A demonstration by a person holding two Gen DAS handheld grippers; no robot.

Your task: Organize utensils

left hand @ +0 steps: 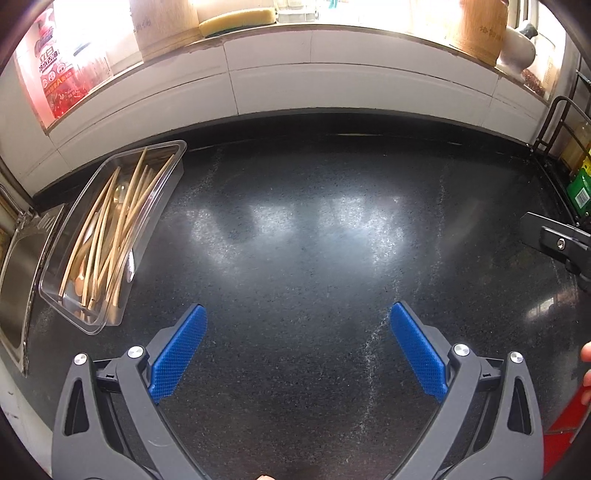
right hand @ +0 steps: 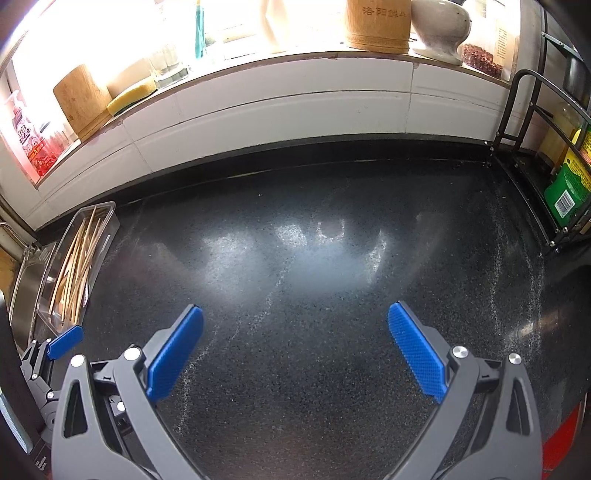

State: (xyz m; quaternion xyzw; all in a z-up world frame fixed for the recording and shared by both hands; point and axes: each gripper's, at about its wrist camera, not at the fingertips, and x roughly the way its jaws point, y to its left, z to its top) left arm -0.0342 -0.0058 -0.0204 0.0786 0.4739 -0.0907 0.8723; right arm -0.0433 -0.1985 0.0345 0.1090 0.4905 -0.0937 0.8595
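A clear plastic tray (left hand: pixel 171 151) lies at the left of the dark speckled counter (left hand: pixel 295 229), next to the sink. It holds several wooden chopsticks (left hand: pixel 122 218) and what look like wooden spoons. The same tray (right hand: pixel 107 210) shows far left in the right wrist view. My left gripper (left hand: pixel 297 314) is open over bare counter, to the right of the tray, with nothing between its blue pads (left hand: pixel 179 354). My right gripper (right hand: pixel 295 314) is also open and holds nothing. The left gripper's blue pad (right hand: pixel 65 345) shows at the lower left of the right wrist view.
A steel sink (left hand: pixel 18 273) borders the counter on the left. A white tiled wall (left hand: pixel 332 81) rises behind, with a sill carrying bamboo holders (right hand: pixel 378 24), a sponge (left hand: pixel 238 18) and bottles. A black wire rack (right hand: pixel 524 122) with green packages (right hand: pixel 567 192) stands at the right.
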